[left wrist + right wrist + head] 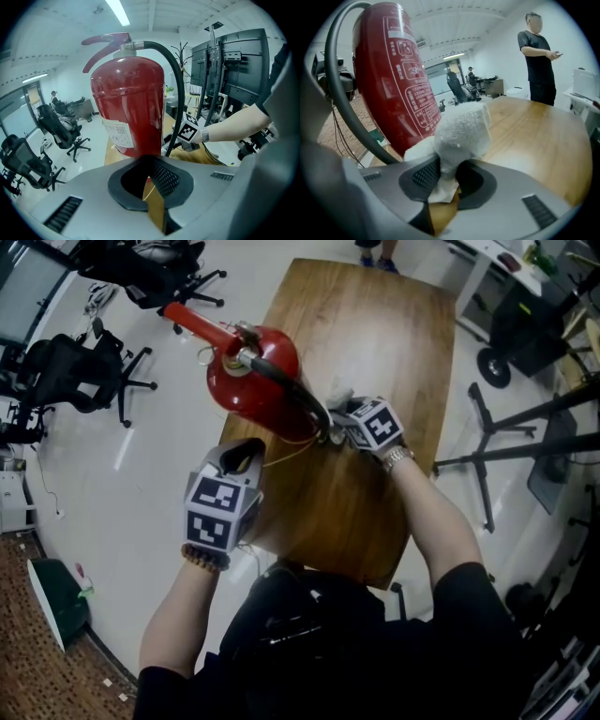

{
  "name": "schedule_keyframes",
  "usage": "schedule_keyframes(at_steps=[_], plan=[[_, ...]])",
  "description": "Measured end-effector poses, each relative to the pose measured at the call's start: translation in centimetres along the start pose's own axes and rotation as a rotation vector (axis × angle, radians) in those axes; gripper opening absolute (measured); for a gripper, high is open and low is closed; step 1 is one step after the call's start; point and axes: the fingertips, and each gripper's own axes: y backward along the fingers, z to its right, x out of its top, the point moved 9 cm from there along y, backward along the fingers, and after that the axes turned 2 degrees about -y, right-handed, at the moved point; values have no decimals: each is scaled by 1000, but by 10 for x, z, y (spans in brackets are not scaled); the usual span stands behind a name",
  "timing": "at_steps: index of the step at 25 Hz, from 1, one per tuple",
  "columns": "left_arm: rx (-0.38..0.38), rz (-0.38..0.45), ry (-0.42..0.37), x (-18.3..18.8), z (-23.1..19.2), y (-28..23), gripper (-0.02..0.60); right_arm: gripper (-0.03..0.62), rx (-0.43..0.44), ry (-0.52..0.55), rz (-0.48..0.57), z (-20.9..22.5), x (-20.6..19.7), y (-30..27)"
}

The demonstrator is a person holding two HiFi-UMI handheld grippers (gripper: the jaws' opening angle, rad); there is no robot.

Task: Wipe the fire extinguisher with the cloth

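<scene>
Chairs: black office chairs (70,371) stand on the floor to your left, well apart from the tabletop (384,343).
Left tool: your left tool (149,179) has its jaws closed together with nothing between them; it points at the lower body of the fire extinguisher, close to it, but whether it touches I cannot tell.
Fire extinguisher: the red fire extinguisher (258,381) stands upright on the wooden tabletop, near its left edge, between your two tools.
Hose: the black hose (295,390) curves from the top down the side facing your right tool.
Cloth: the white cloth (461,133) bunches up just beside the red body, by the printed label.
Right tool: your right tool (447,180) grips the cloth between its jaws.
Person: a person (539,61) in dark clothes stands past the tabletop's far end.
</scene>
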Motion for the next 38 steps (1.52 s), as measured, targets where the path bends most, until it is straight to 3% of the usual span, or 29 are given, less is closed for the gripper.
schedule_keyframes(at_steps=[6,15,22,28,33,38], plan=[[-8,17,-11,5,0,4,0,115,-65,26,22,0,22,34],[-8,73,-31,18,8,18,0,115,-115,154,334,-21,133,160],[7,89,-42,21,12,30,0,116,-62,234,520,-64,198,217],[28,86,-43,21,11,39,0,115,-9,300,541,-88,225,218],[43,69,-40,18,8,40,0,117,22,343,500,-93,234,205],[45,54,-36,15,7,36,0,115,38,297,461,-79,226,183]])
